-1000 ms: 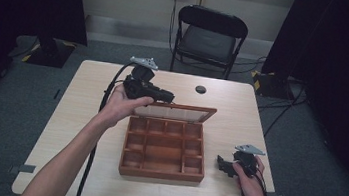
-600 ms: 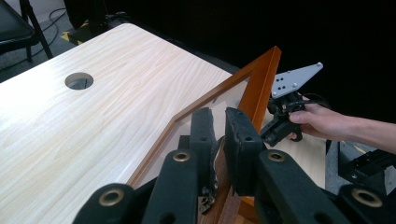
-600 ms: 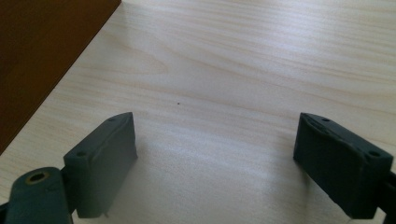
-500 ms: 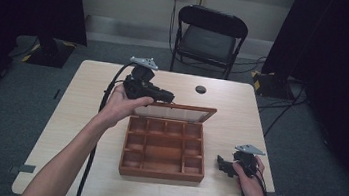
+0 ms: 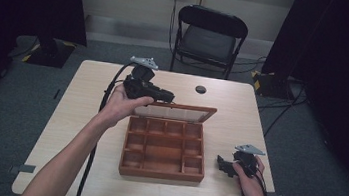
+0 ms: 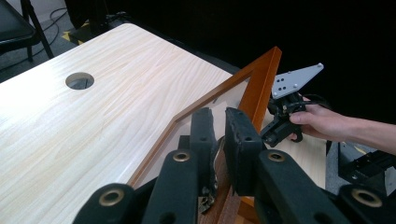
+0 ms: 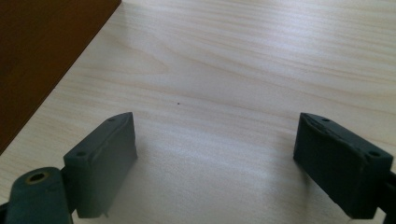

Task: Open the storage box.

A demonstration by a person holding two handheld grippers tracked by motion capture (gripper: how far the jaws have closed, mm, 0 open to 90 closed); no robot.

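I have my left tongs [image 5: 166, 97] pinched nearly shut on the near-left corner of the glass-panelled lid [image 5: 180, 113] of the wooden box [image 5: 163, 149]. In the left gripper view the two pads [image 6: 240, 140] sit close together with the lid's frame between them, so I judge I have hold of it in order to swing it on its hinge. The lid stands raised at the box's far edge, tilted back, which leaves the small compartments open to view from above; I can see nothing in them. The box sits in the middle of the surface [image 5: 84, 117], a little toward its near edge. My right tongs [image 5: 222, 164] rest low by the near-right corner of the surface, just beside the box, spread wide with only bare wood between the pads [image 7: 105, 158]. I keep them parked there, out of the lid's path.
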